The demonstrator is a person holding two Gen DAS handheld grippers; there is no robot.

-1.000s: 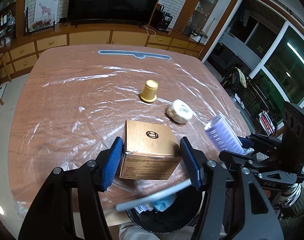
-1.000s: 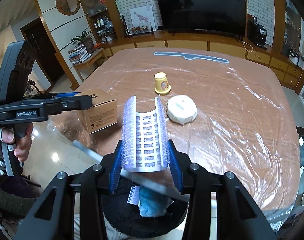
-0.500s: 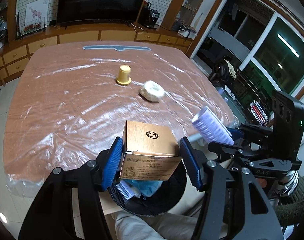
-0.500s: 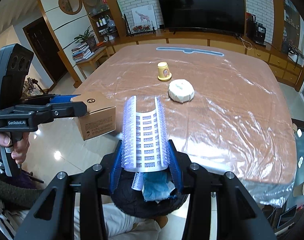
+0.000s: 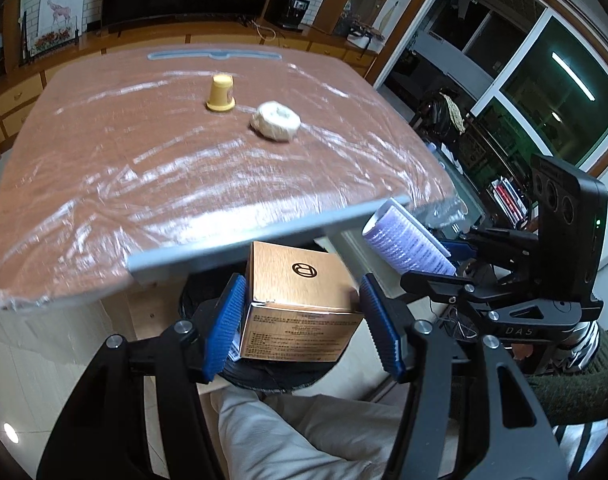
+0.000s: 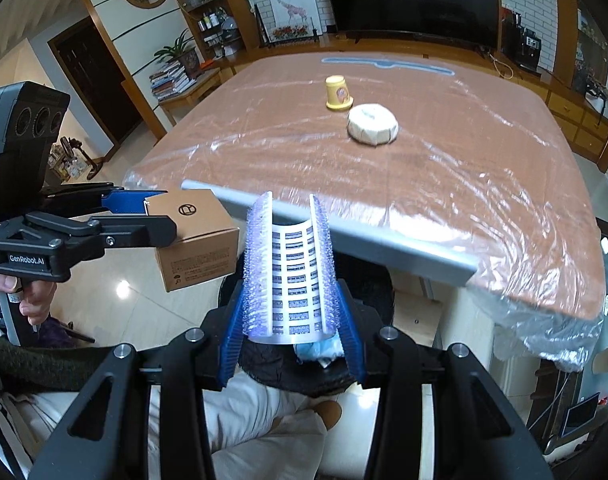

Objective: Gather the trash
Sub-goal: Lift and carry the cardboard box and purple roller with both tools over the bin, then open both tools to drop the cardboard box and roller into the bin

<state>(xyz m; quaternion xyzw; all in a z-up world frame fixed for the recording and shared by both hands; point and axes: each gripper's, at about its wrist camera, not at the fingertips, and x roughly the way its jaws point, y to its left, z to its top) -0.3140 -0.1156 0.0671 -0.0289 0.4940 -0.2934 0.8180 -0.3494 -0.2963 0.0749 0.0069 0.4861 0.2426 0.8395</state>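
Observation:
My left gripper is shut on a brown cardboard box and holds it over a black trash bin below the table's near edge. My right gripper is shut on a purple hair roller above the same bin, which holds blue and white trash. In the left wrist view the roller is to the right of the box. In the right wrist view the box is to the left. On the table stand an upturned yellow cup and a white round packet.
The table is wrapped in clear plastic film with a grey edge strip. A grey-blue strip lies at its far edge. Cabinets and a TV stand behind. The person's legs are under the bin.
Both grippers have drawn back from over the table to beyond its near edge, now over the bin, still holding the box and the roller.

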